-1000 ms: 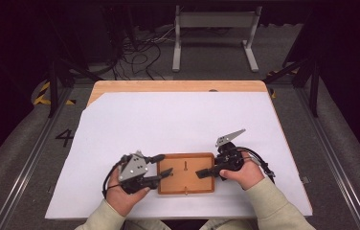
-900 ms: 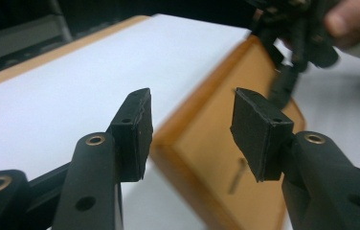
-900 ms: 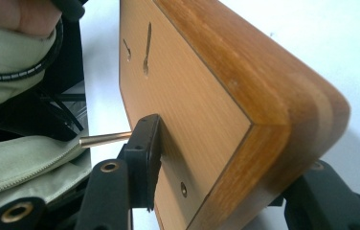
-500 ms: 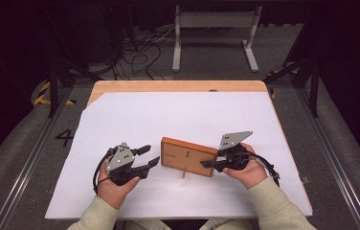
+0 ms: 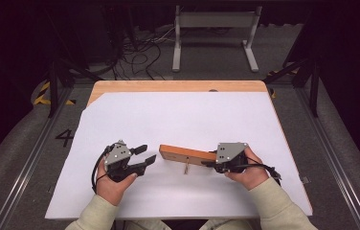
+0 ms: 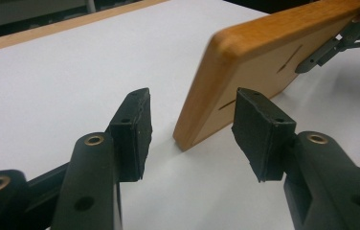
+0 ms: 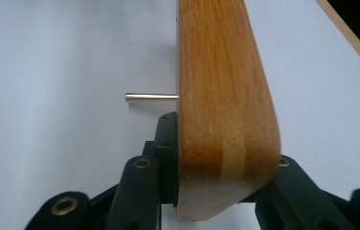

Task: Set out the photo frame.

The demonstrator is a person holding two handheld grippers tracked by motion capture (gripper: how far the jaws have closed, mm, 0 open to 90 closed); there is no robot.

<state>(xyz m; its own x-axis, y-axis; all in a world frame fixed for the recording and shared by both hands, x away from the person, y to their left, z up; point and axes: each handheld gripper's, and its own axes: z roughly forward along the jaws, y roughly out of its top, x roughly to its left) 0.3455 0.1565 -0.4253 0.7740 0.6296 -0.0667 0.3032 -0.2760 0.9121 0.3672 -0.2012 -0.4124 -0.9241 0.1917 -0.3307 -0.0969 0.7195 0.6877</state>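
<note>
Where the right gripper [image 5: 216, 164] clamps the wooden board [image 5: 187, 154], its far jaw is hidden.

My right gripper [image 5: 215, 164] clamps the wooden board [image 5: 187, 155], tipped up on edge above the white sheet [image 5: 178, 120]. My left gripper [image 5: 142, 158] hangs open just beside its free end.

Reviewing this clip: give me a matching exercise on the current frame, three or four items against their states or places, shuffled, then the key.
Items:
1. left tongs
2. right tongs
3. wooden board
4. metal pin

States:
A. sticks out of the board's face
B. open, holding nothing
C. stood on edge on the white sheet
D. shut on the board's end

Pairs: 1-B, 2-D, 3-C, 4-A
</note>
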